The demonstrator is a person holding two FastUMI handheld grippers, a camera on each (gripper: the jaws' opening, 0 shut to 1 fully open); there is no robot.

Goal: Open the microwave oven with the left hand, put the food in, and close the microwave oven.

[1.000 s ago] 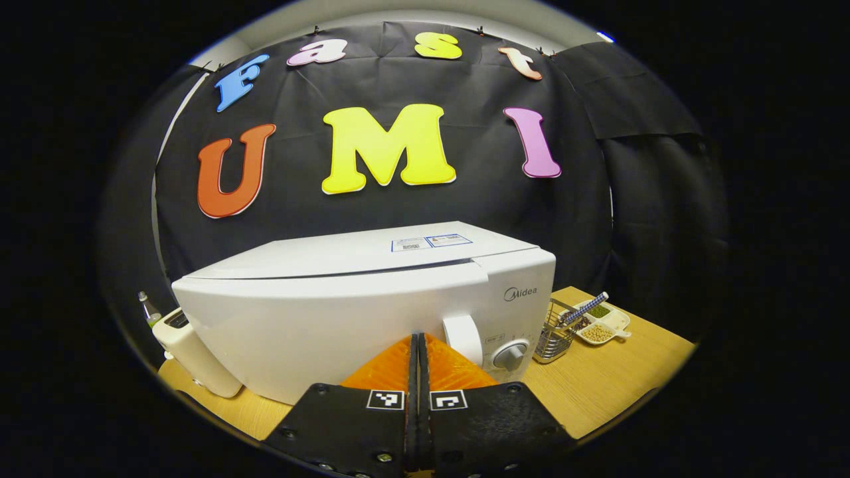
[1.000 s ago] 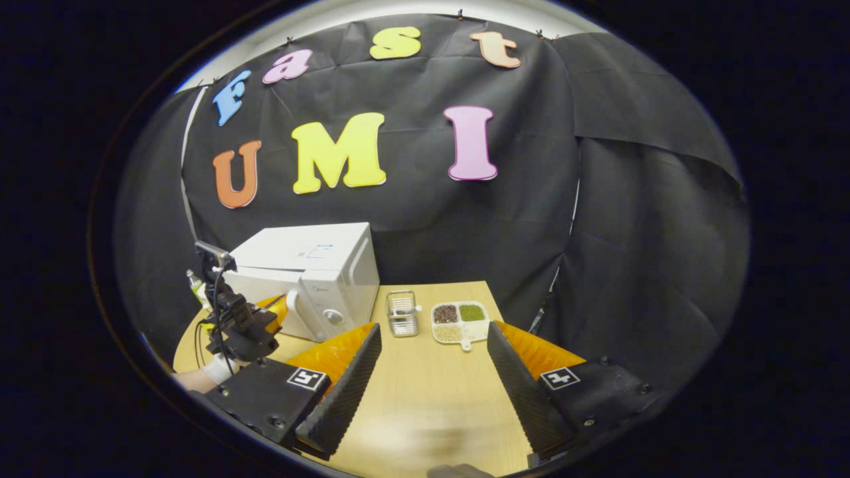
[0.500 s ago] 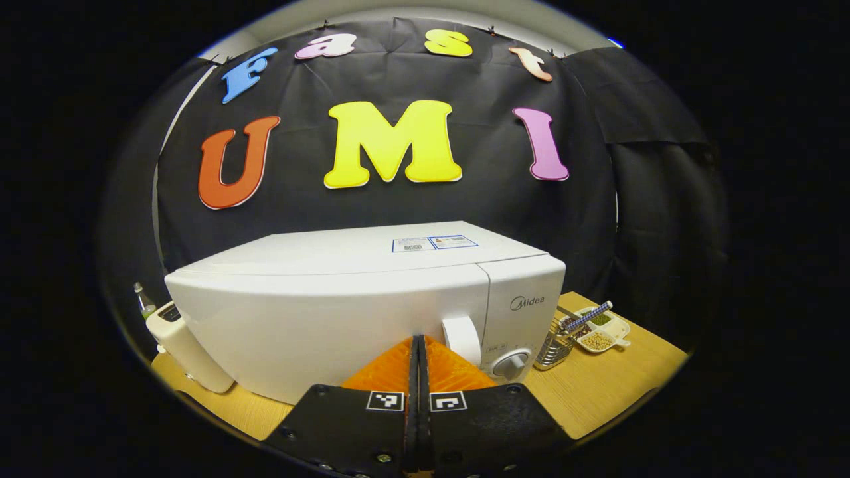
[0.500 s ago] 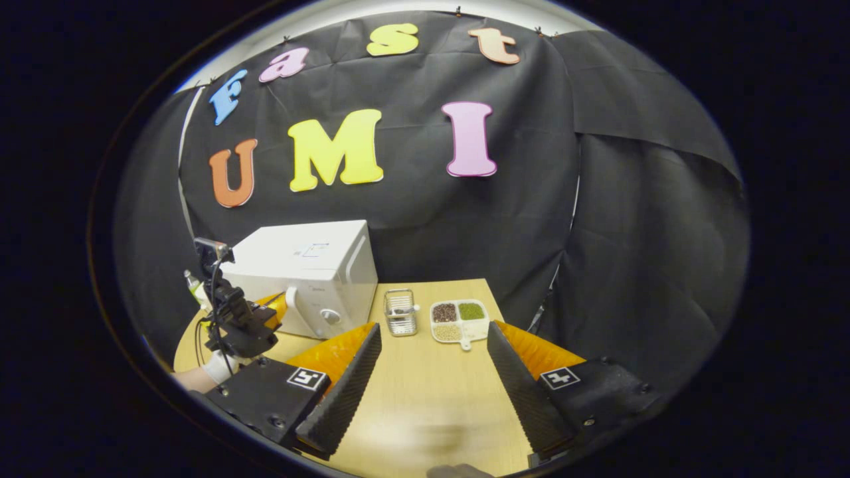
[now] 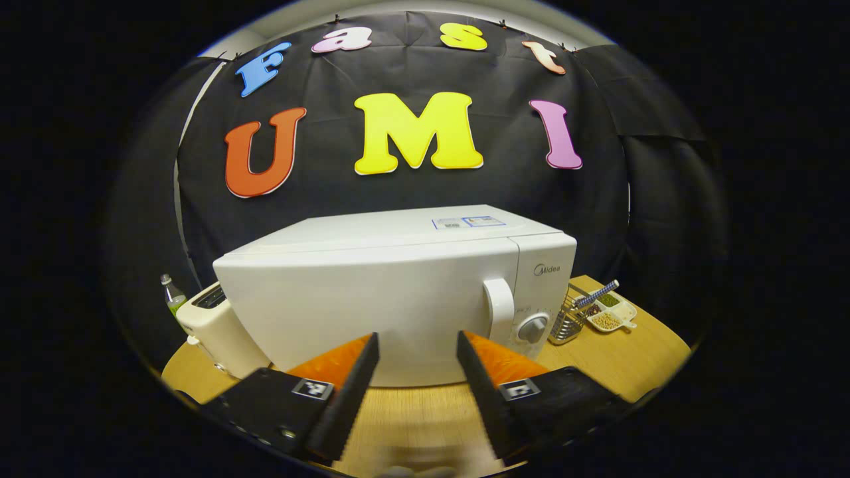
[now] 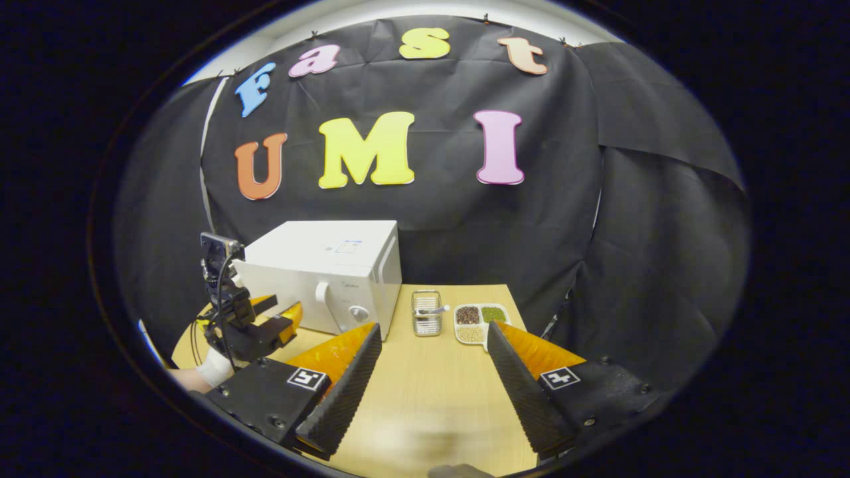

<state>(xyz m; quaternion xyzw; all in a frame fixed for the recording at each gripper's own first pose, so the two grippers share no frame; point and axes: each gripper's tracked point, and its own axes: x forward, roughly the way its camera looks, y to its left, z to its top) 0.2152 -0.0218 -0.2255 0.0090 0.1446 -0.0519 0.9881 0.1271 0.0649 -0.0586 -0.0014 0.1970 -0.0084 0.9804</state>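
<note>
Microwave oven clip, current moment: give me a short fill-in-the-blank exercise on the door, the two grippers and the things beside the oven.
1. The door of the microwave oven is ____.
2. The left gripper has its fingers ____, with nothing between them.
3. Between the oven and the divided dish of beans stands a wire ____.
4. The right gripper hangs open over the bare wooden ____.

Missing words: shut; apart; basket; table
</note>
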